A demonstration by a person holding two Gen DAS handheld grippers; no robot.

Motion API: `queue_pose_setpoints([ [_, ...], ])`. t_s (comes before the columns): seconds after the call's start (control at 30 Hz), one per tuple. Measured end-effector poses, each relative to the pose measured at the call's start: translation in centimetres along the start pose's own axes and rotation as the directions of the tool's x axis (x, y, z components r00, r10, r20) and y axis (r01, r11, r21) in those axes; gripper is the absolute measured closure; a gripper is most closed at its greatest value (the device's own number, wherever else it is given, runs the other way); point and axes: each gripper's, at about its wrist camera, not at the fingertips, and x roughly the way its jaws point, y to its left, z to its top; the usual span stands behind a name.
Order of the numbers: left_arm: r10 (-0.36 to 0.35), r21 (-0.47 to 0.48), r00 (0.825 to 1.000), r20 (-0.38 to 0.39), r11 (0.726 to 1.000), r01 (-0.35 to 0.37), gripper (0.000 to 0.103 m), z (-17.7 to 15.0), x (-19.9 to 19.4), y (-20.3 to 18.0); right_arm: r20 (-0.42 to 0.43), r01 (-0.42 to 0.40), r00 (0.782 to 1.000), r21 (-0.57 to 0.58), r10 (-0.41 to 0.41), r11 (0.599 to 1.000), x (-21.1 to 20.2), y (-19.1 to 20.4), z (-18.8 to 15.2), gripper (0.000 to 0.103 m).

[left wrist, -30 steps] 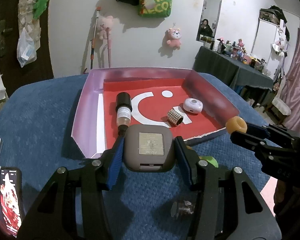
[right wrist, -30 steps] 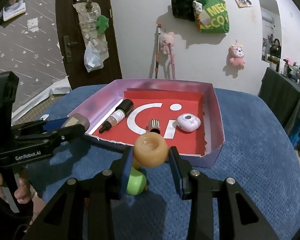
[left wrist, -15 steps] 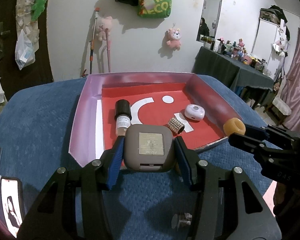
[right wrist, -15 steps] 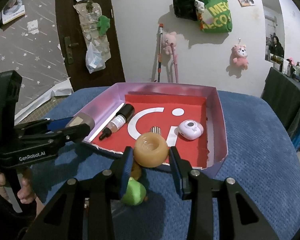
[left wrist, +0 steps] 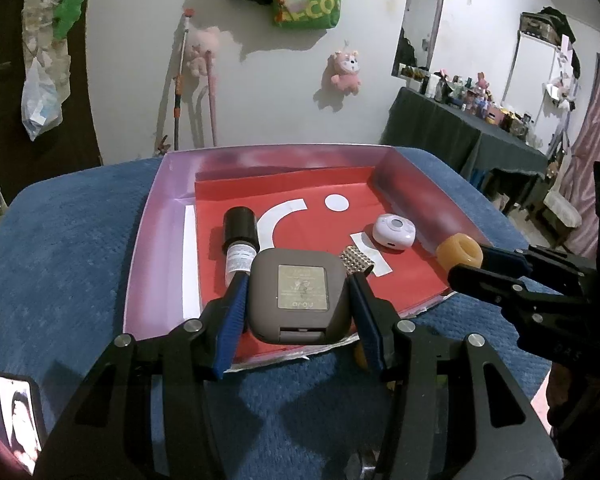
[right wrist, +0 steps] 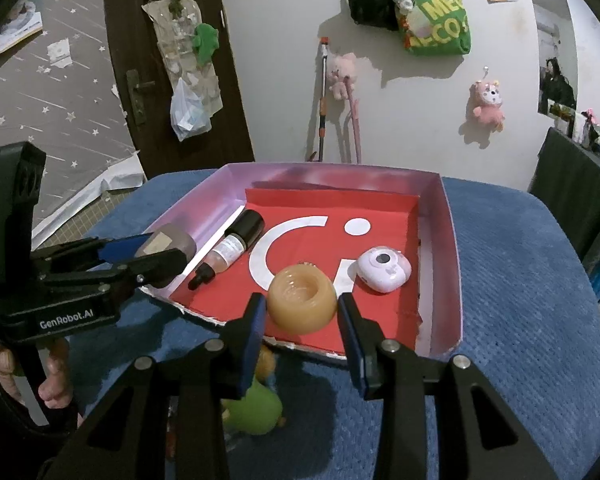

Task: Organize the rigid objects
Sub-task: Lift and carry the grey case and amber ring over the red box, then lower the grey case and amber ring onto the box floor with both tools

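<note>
Grey-brown square case (left wrist: 298, 295): clamped in my left hand-held gripper (left wrist: 298, 300), over the box's (left wrist: 156, 216) near edge. Amber ring (right wrist: 302, 304): clamped in my right hand-held gripper (right wrist: 302, 320), likewise.

On your left gripper (right wrist: 156, 256) the side reads "GenRobot.AI"; the far wall's green bag (right wrist: 436, 20) shows partial letters "MEG" and "ECO".

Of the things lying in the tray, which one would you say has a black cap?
The dropper bottle on the tray's left: clear body, black cap, unlike the white case and studded cylinder.
</note>
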Motion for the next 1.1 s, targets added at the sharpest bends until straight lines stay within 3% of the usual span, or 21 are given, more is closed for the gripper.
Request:
queue_pose_setpoints([
  [0.47, -0.027, -0.015, 0.991, -0.127, 1.0, 0.025, 0.055, 0.0, 4.0, 1.0, -0.104, -0.06, 0.993, 0.035, 0.063, 0.998, 3.7, -1.5, 1.2, 0.063],
  [0.57, -0.04, -0.025, 0.988, -0.152, 0.999, 0.036, 0.055, 0.0, 4.6, 1.1, -0.133, -0.098, 0.986, 0.045, 0.103, 0.994, 4.4, -1.4, 1.3, 0.063],
  [0.8, -0.045, -0.047, 0.975, -0.216, 0.998, 0.035, 0.055, -0.2, 6.3, 1.7, -0.208, -0.107, 0.972, 0.014, 0.107, 0.994, 6.4, -0.8, 1.4, 0.063],
  [1.1, -0.037, -0.077, 0.971, -0.238, 0.997, 0.019, 0.055, -0.2, 7.3, 2.6, -0.297, -0.138, 0.946, -0.01, 0.129, 0.99, 8.9, 0.1, 1.5, 0.063],
])
